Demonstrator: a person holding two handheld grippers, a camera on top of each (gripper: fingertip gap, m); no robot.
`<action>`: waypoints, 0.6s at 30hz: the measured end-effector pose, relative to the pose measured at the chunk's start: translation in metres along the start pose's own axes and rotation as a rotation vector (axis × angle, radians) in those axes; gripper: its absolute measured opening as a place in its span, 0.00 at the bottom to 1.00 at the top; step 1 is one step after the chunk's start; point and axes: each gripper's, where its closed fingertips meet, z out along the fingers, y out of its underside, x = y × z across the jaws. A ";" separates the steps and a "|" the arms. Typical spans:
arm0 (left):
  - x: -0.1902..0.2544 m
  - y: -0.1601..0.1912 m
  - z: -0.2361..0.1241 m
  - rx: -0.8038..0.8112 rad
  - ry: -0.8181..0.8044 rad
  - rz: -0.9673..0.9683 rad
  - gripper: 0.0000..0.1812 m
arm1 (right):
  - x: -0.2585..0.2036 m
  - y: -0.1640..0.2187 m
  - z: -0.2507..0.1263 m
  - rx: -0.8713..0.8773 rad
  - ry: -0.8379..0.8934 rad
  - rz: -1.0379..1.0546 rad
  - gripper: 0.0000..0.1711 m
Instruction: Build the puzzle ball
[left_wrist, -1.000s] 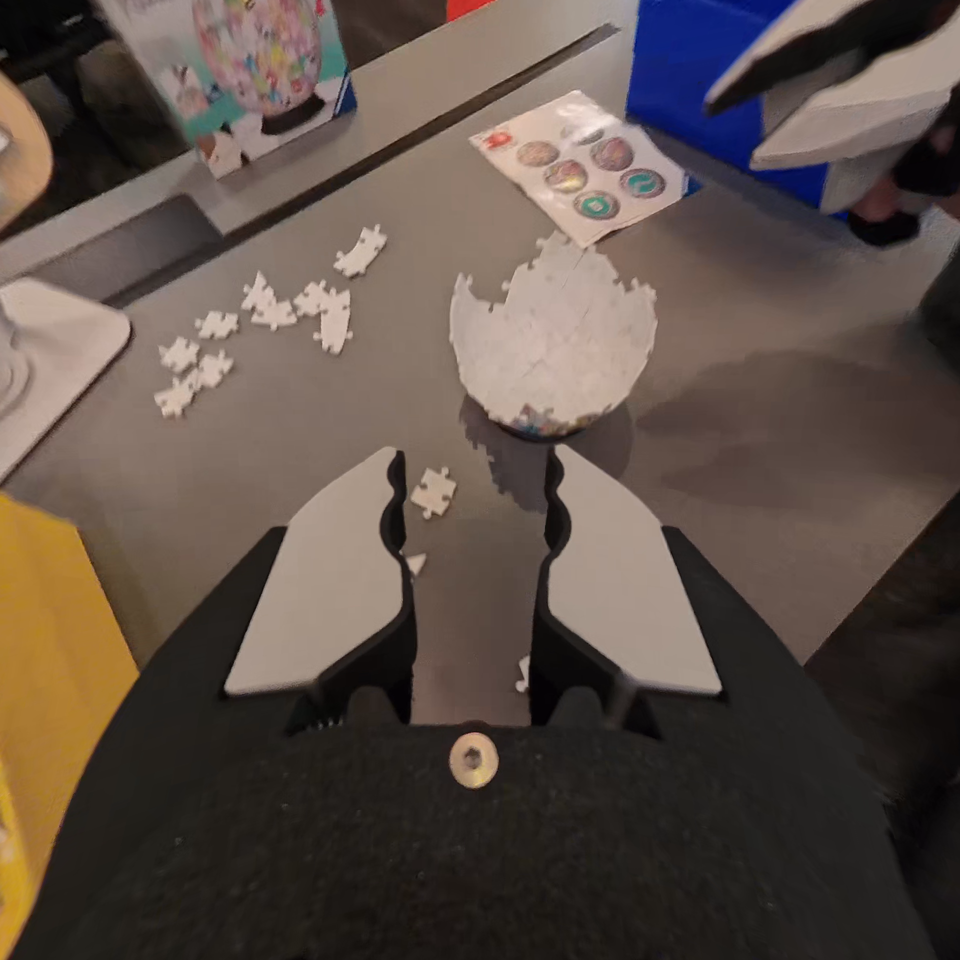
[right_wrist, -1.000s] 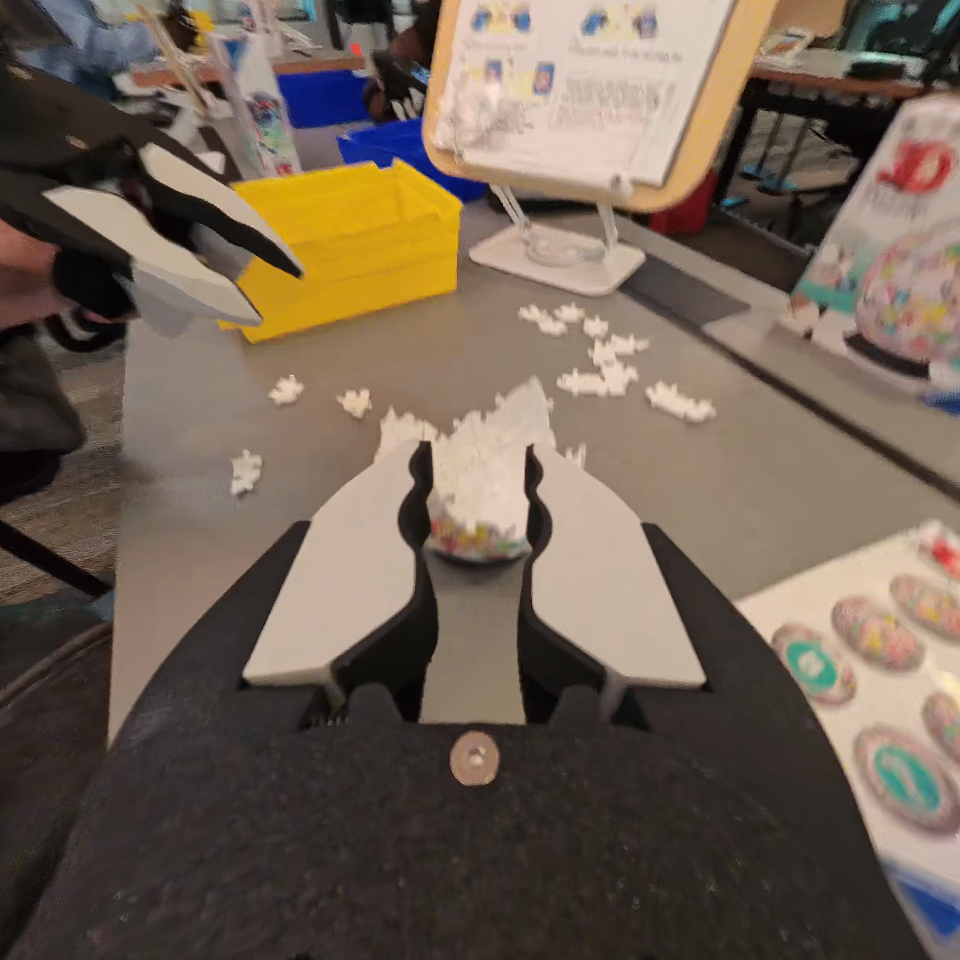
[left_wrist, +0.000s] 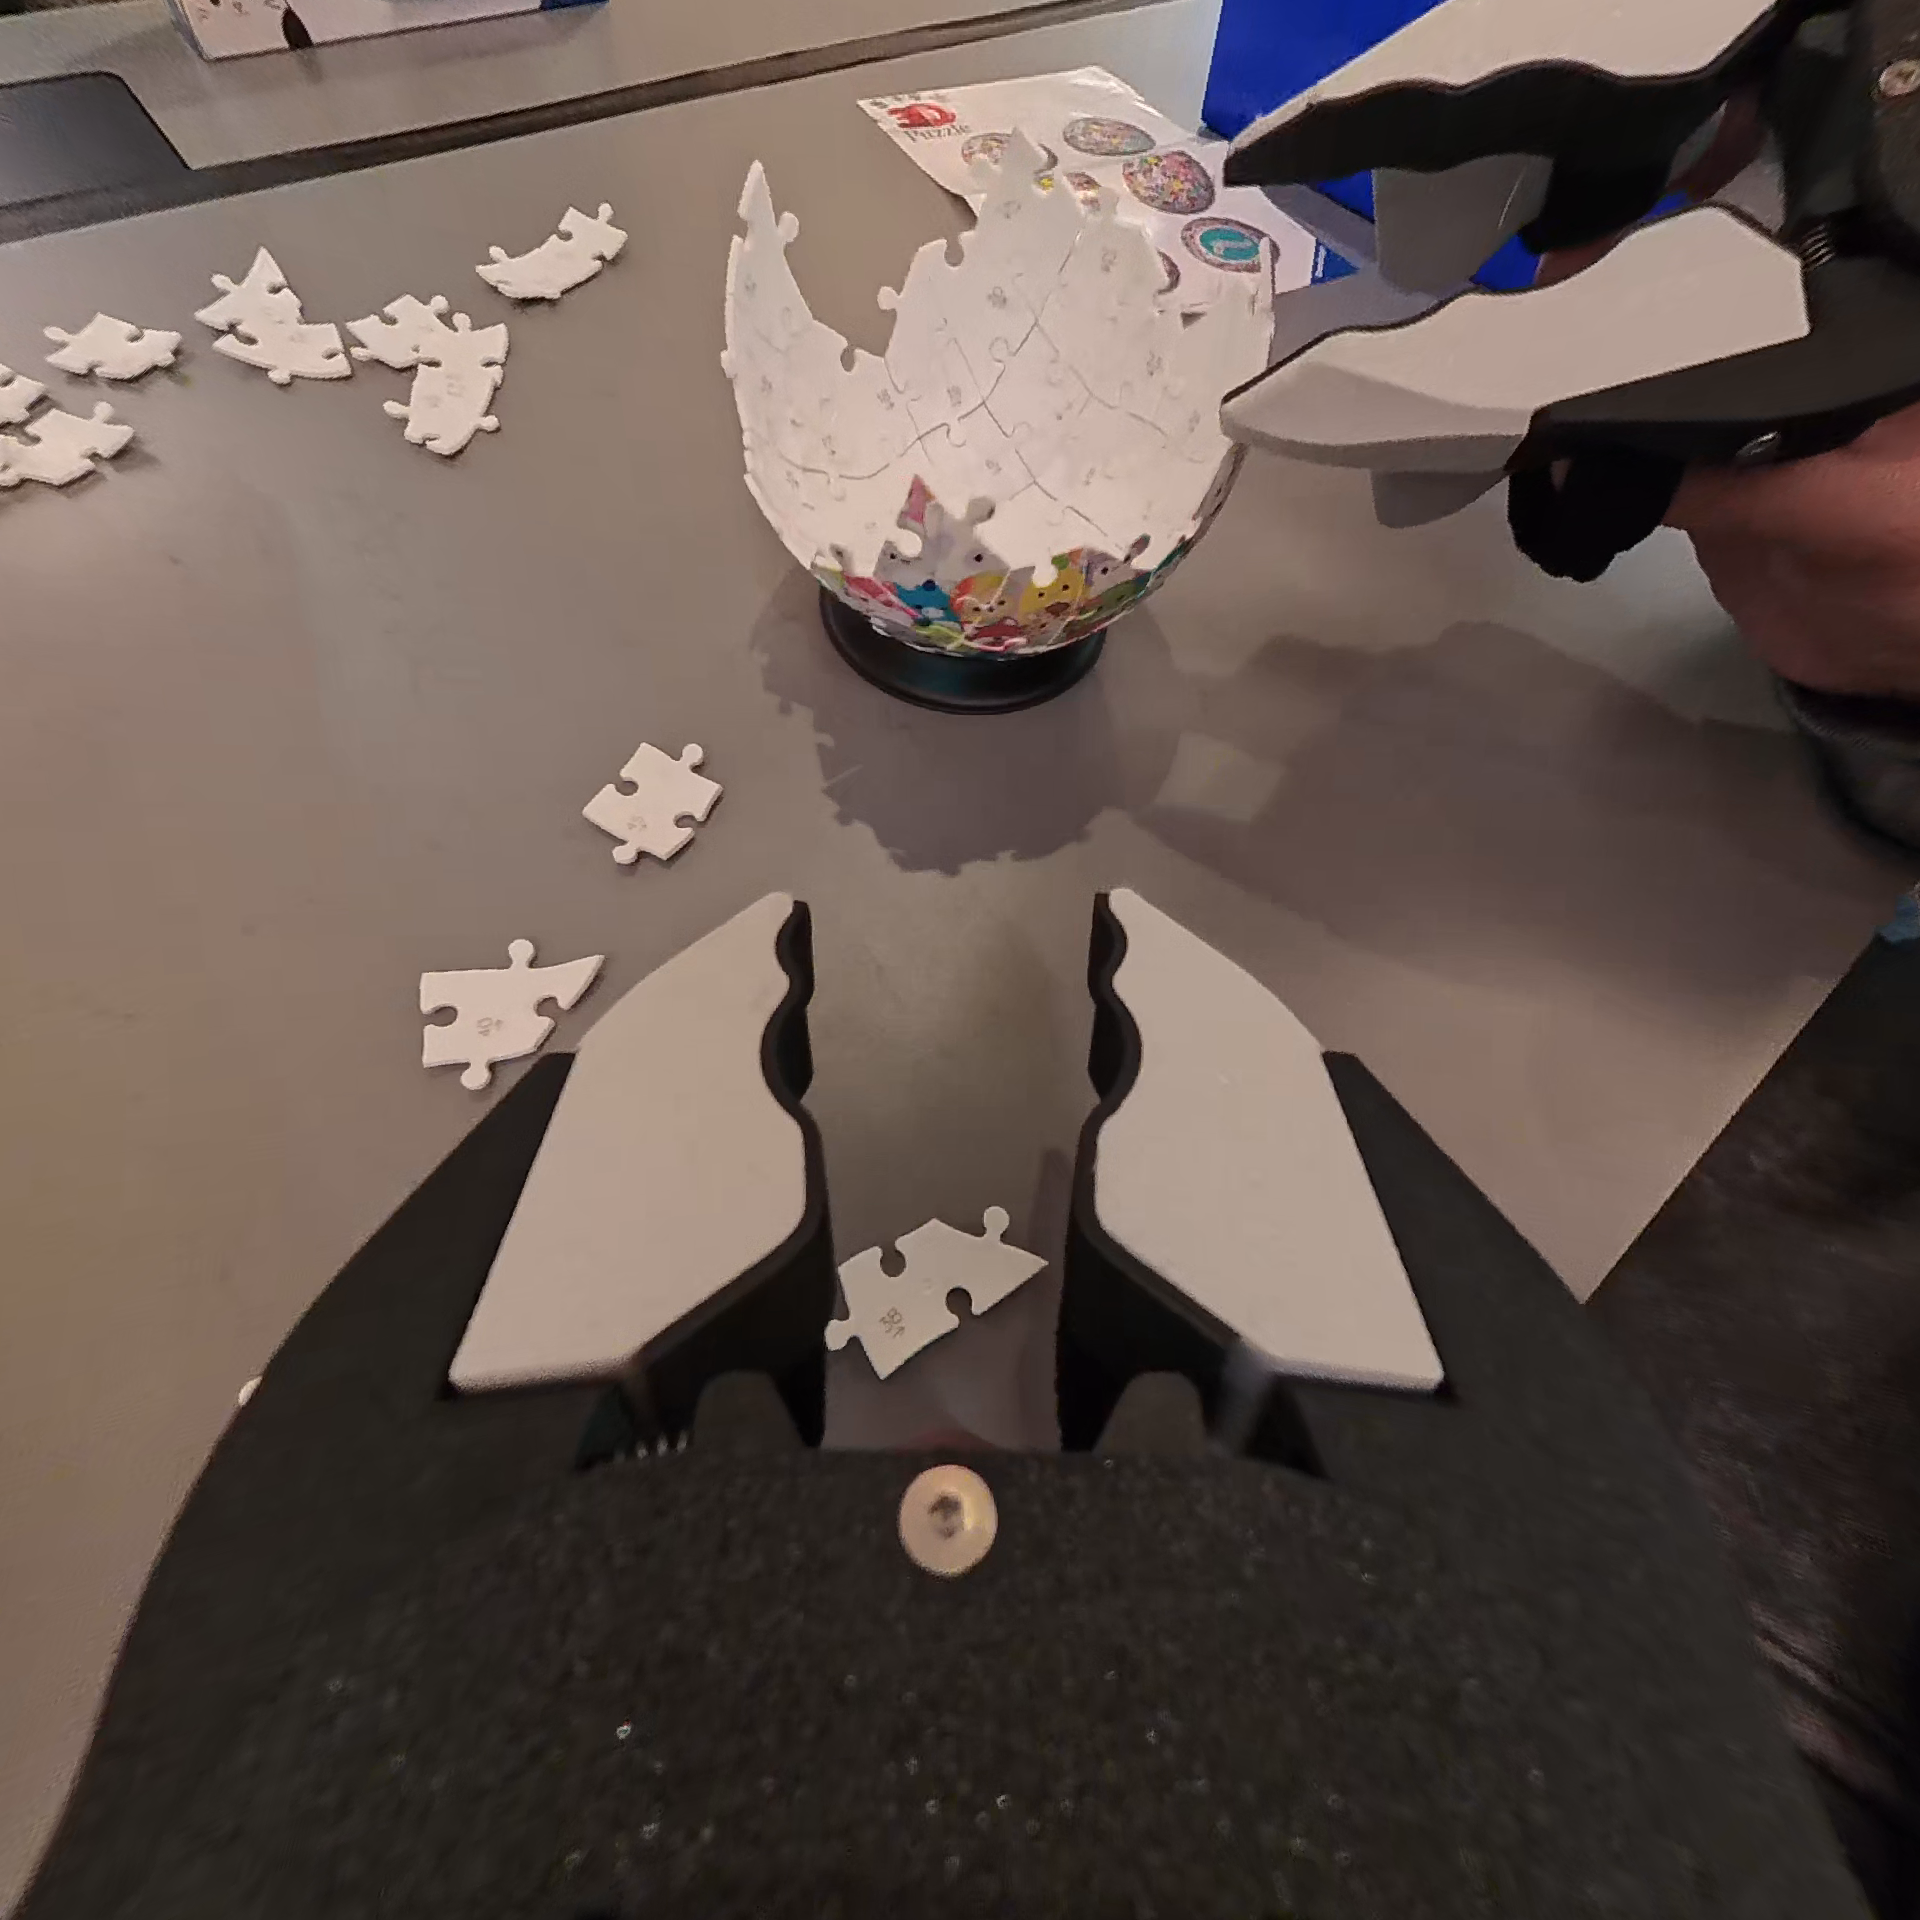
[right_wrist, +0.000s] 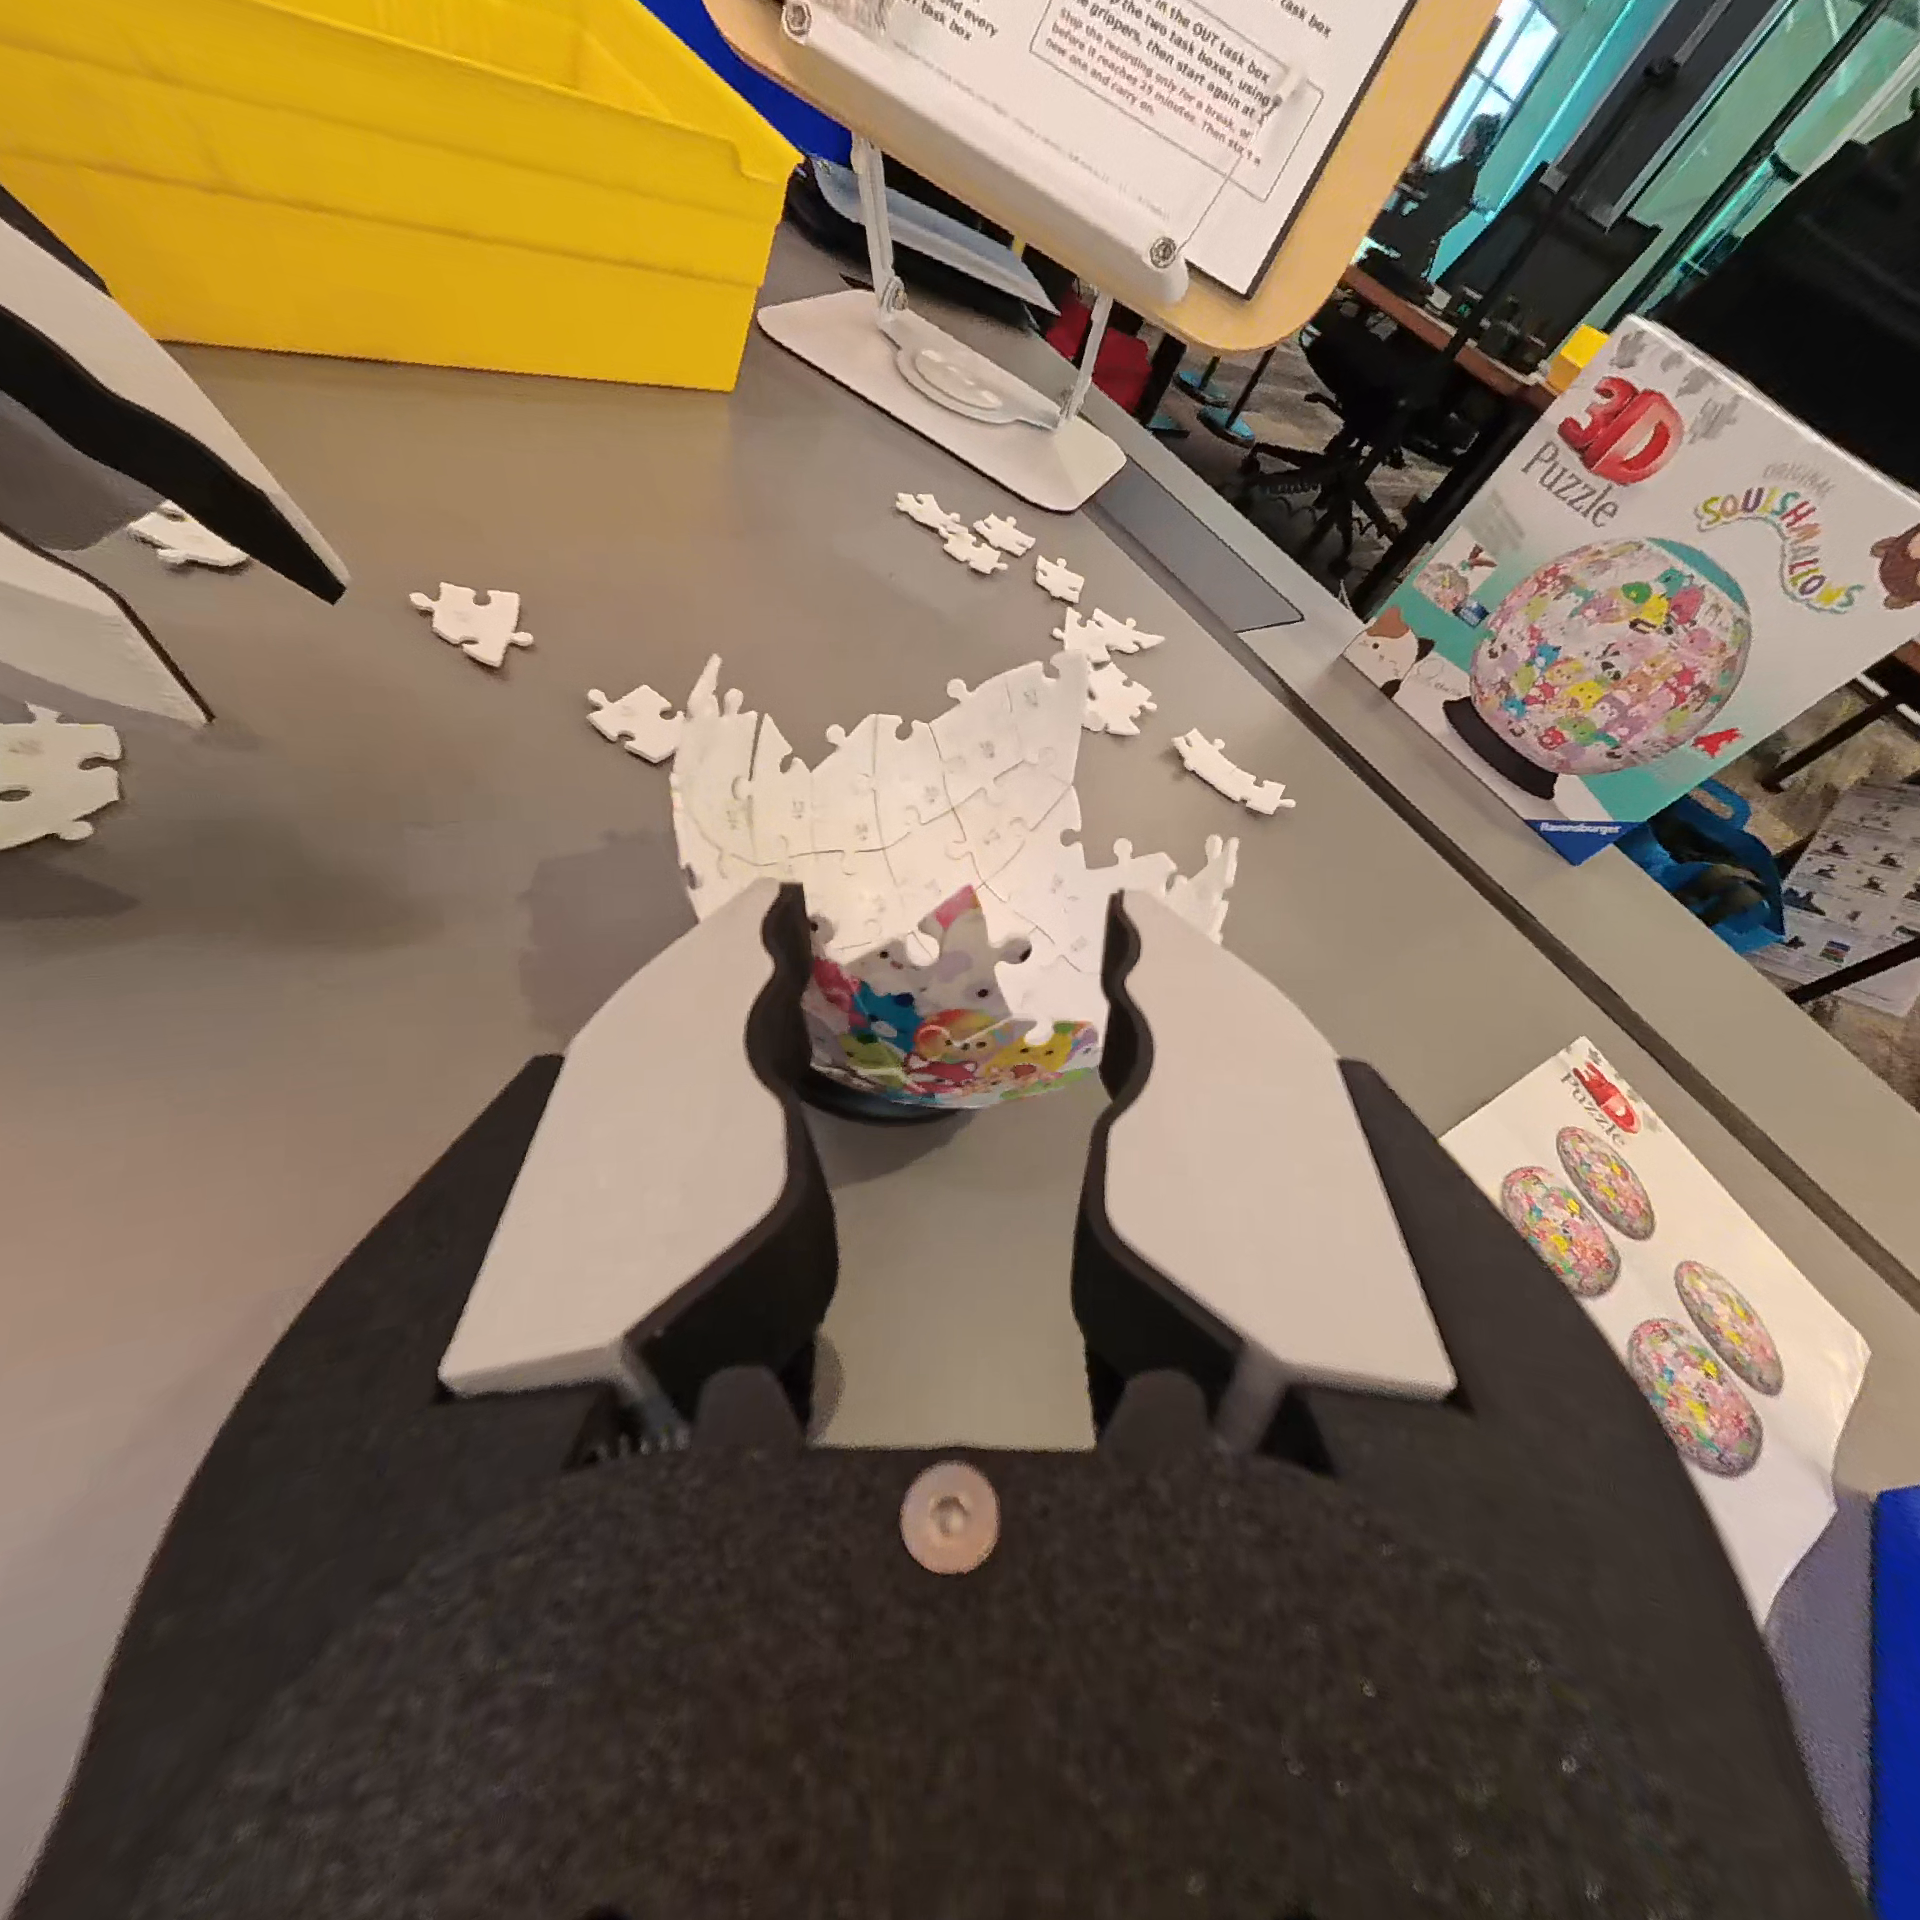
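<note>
The half-built puzzle ball sits upright on its dark stand mid-surface — open shell, white insides showing. Left tool hangs wide and empty over a loose piece, 2 more pieces lying nearby. Right tool is wide too — its fingers flank the ball's near side, though I can't tell if they touch.

The half-built puzzle ball is seen sitting on its dark stand on the grey worktop, white inside showing, right between the spread fingers of the right gripper, nothing gripped. Loose white pieces are scattered behind it. A yellow bin and the puzzle box are parked further back.
</note>
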 end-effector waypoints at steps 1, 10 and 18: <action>0.000 0.000 0.000 0.000 0.000 0.000 0.28 | 0.001 0.001 -0.001 -0.003 -0.002 0.001 0.31; 0.001 -0.001 -0.005 0.012 0.005 0.014 0.28 | 0.017 0.013 -0.008 -0.020 -0.006 0.052 0.31; -0.005 0.012 -0.049 0.025 0.013 -0.004 0.28 | 0.007 0.014 -0.068 0.056 -0.056 0.083 0.32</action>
